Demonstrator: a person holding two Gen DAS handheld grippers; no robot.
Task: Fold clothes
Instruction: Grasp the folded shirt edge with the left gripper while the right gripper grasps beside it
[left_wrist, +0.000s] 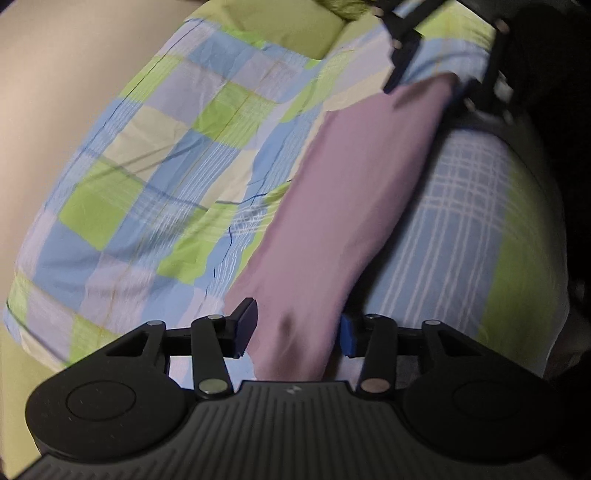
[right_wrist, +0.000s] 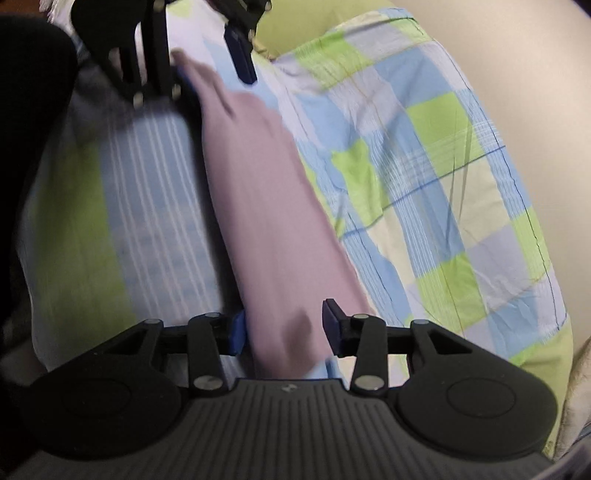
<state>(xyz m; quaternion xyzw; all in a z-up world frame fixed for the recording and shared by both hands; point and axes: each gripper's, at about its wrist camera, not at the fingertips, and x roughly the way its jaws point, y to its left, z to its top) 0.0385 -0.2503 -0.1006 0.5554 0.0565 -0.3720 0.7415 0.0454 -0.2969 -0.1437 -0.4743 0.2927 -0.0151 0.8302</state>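
Left wrist, fingers (left_wrist: 245, 328) part-open, apparently straddling pink cloth (left_wrist: 343, 206)

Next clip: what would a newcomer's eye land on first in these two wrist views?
A long pink garment runs between the left gripper and the right gripper, each with cloth between its jaws. Under it lies a loud blue, green and cream checked bedsheet.

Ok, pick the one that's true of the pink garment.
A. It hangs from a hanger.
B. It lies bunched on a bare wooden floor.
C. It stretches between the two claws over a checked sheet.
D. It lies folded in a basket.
C: the pink garment runs from the left claw across to the right claw, above the checked sheet.
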